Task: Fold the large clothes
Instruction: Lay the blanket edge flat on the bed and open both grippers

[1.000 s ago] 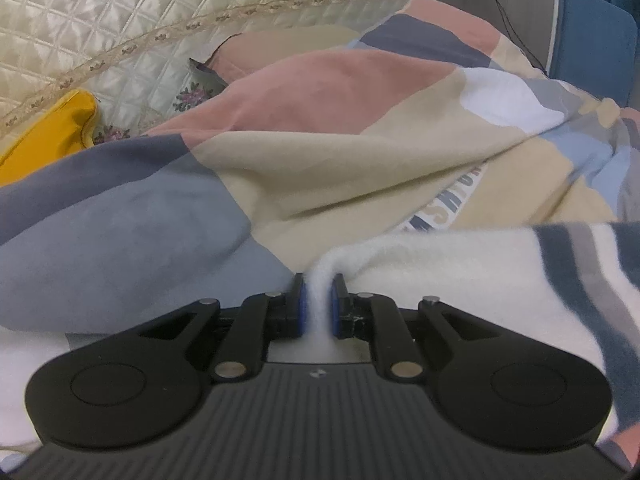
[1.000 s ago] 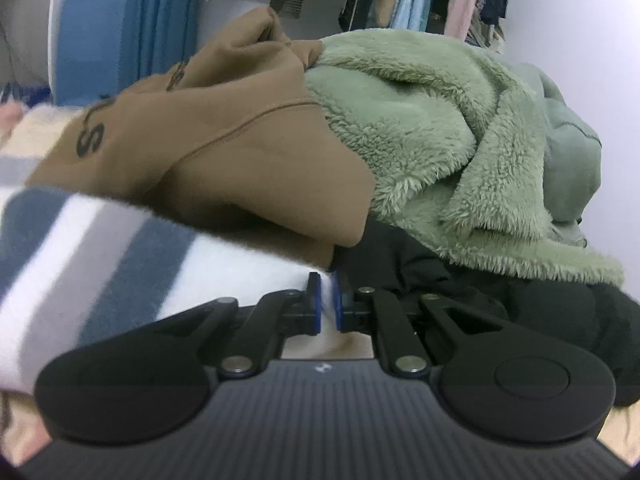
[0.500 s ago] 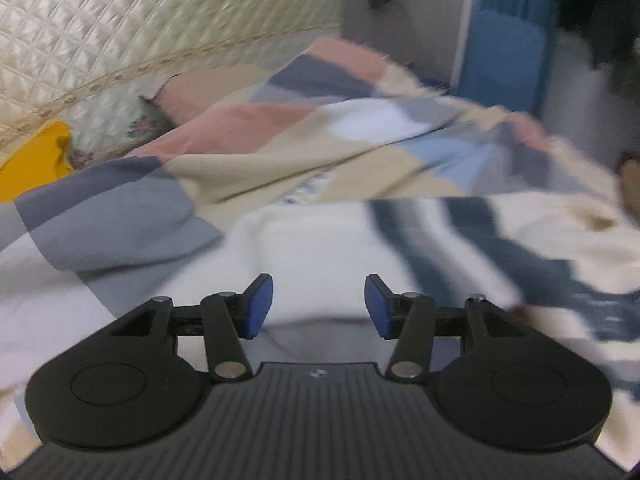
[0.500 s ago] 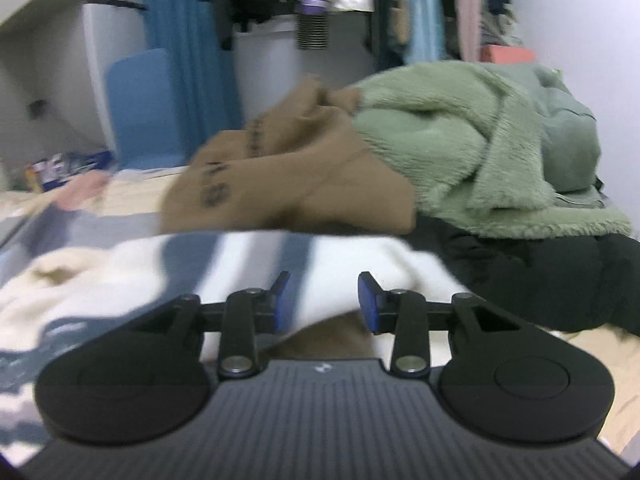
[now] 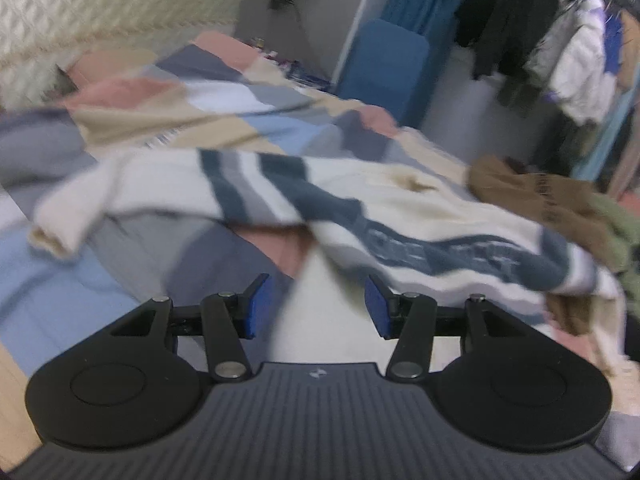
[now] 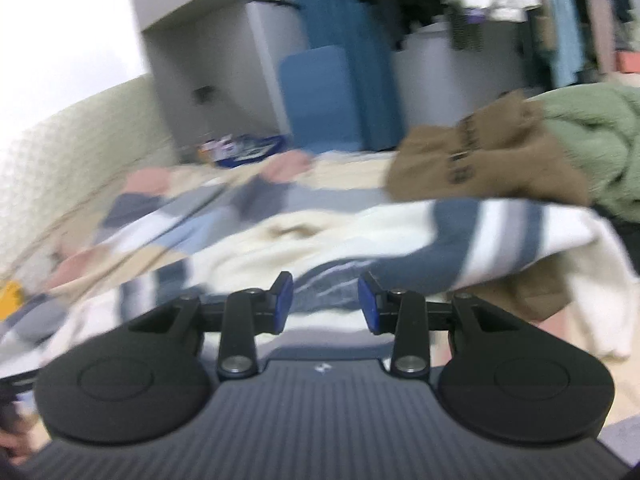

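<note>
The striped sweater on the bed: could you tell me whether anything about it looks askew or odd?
Yes. The sweater lies rumpled and crooked across the quilt, one sleeve flung out sideways, its far end draped over the brown garment. A brownish mark sits near its middle; blur hides what it is.

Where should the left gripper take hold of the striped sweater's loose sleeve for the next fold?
Probably at the cuff of the striped sweater, coming from the left. That sleeve sticks out sideways past the body on the quilt, its free end facing the open left gripper.
</note>
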Demonstrator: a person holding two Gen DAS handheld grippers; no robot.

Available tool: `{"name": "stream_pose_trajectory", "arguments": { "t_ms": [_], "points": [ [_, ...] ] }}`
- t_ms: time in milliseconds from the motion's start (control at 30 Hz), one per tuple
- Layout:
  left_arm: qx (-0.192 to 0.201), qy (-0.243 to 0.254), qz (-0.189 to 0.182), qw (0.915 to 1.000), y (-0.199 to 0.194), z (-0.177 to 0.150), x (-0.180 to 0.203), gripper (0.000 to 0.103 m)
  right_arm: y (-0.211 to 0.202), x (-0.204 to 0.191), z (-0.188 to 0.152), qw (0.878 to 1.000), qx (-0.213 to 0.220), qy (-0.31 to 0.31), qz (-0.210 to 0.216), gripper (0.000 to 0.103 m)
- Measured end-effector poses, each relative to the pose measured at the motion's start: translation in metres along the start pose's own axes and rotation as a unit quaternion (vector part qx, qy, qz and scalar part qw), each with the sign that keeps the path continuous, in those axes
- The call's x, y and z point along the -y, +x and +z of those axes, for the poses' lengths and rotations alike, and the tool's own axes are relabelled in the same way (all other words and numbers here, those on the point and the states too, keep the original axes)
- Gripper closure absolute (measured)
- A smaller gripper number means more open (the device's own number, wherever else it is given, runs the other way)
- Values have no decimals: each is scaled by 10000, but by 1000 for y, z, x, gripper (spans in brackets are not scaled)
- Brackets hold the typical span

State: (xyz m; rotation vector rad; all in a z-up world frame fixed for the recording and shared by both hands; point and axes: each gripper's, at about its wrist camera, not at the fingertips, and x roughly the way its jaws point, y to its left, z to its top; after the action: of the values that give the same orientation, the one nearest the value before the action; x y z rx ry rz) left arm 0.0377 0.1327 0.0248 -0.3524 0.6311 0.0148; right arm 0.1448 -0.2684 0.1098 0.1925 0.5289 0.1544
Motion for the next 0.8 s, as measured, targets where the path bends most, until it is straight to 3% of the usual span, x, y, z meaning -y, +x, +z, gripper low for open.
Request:
{"name": "stream_pose_trajectory", "arguments": {
  "t_ms": [100, 233, 533, 800],
  "points": [
    [-75, -13, -208, 9998, -2, -20, 5, 46, -3, -27, -17, 9991, -167, -53, 377, 65],
    [-130, 136, -214, 9996, 2, -43, 5, 46, 1, -55, -42, 9970, -358, -266, 629, 65],
    [-173, -267, -451, 9985, 25, -44, -21, 46, 27, -74, -100, 9919, -674, -565, 920, 65],
    [-181, -647, -772, 9948, 38, -44, -32, 46, 53, -99, -134, 9790, -1179, -988, 1339, 65]
  ]
}}
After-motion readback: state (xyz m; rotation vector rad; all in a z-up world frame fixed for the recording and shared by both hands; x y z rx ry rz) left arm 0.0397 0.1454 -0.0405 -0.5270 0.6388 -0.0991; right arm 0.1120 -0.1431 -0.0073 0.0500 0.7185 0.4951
